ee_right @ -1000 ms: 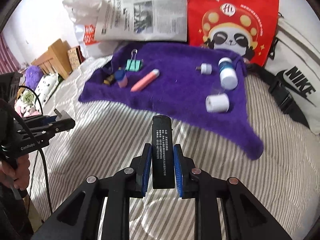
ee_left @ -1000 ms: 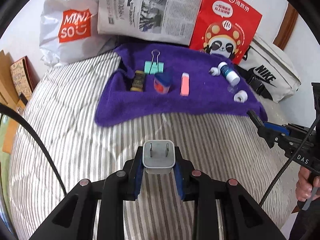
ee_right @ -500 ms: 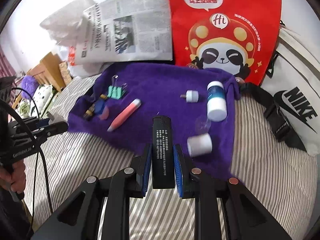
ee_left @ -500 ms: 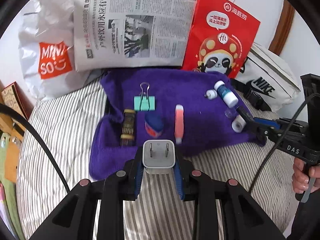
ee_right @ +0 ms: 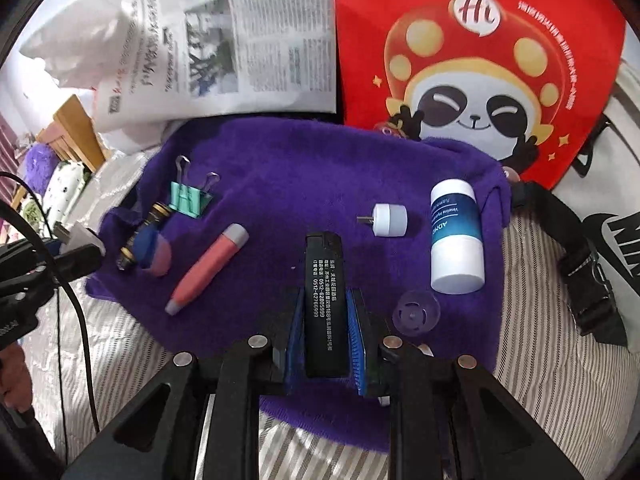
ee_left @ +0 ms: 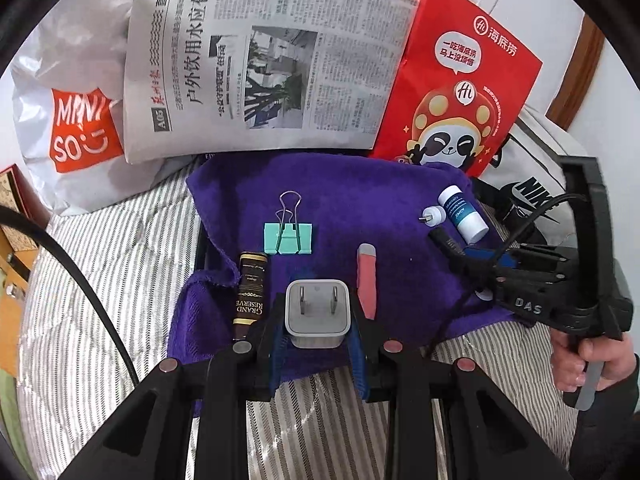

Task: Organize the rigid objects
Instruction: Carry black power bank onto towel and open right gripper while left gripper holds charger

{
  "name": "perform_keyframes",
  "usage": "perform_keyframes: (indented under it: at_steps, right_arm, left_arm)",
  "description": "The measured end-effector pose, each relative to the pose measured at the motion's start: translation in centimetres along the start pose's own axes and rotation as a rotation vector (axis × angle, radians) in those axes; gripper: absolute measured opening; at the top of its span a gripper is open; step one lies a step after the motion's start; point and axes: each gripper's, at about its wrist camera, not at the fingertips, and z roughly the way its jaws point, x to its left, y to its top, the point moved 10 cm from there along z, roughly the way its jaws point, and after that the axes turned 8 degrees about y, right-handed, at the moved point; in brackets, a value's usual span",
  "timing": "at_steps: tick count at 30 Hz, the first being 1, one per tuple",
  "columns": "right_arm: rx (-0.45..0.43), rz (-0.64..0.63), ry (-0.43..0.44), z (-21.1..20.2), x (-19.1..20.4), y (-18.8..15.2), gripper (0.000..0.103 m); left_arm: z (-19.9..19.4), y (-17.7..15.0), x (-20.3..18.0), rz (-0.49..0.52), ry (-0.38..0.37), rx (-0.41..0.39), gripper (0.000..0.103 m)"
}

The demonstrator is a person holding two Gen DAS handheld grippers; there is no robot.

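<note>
Currently, both grippers loaded:
left gripper point(ee_left: 318, 330): clamped on white square two-prong plug adapter point(ee_left: 317, 311), prongs facing the camera.
right gripper point(ee_right: 323, 334): clamped on black rectangular lighter with white print point(ee_right: 323, 300), standing upright between the pads.
purple fleece cloth point(ee_right: 320, 168): under both grippers' tips, on striped bedding point(ee_left: 100, 280).
ahead-left of right gripper: pink cylindrical stick point(ee_right: 208, 267), mint-green binder clip point(ee_right: 188, 196).
ahead-right of right gripper: small white cap with pin point(ee_right: 387, 220), white-and-teal bottle point(ee_right: 456, 236), clear round disc point(ee_right: 416, 311).
just left of left gripper: black-gold tube point(ee_left: 250, 290).
</note>
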Motion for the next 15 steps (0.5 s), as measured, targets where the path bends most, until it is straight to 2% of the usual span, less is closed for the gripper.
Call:
perform_keyframes:
  at_steps: [15]
  right_arm:
    - [0.030,0.009,-0.084,2.1,-1.8,0.7,0.022]
  left_arm:
    - [0.9,-0.4,0.6,0.008,-0.013,0.006,0.026]
